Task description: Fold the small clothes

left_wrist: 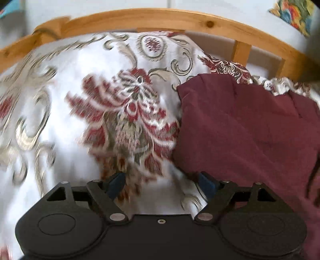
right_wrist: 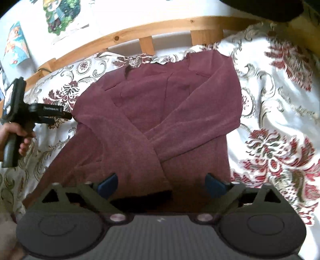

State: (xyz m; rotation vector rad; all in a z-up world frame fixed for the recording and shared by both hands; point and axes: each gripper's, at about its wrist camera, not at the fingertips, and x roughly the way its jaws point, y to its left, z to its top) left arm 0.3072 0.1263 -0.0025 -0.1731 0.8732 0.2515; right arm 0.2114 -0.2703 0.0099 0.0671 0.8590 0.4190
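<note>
Bed with floral bedspread (left_wrist: 70,104) and wooden headboard (left_wrist: 160,20), maroon garment (right_wrist: 160,112) laid on it.

Left wrist view: left claw (left_wrist: 162,185) spread, empty, above the bedspread; garment at right. Right wrist view: right claw (right_wrist: 162,185) spread, empty, over the garment's near hem, sleeves crossed over its front; left claw beside the garment's left edge.

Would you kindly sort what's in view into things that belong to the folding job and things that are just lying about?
Job:
- maroon top, sleeves crossed over its front
- left gripper, open, empty
- right gripper, open, empty

Lying about:
- floral bedspread
- wooden headboard
- wall pictures
</note>
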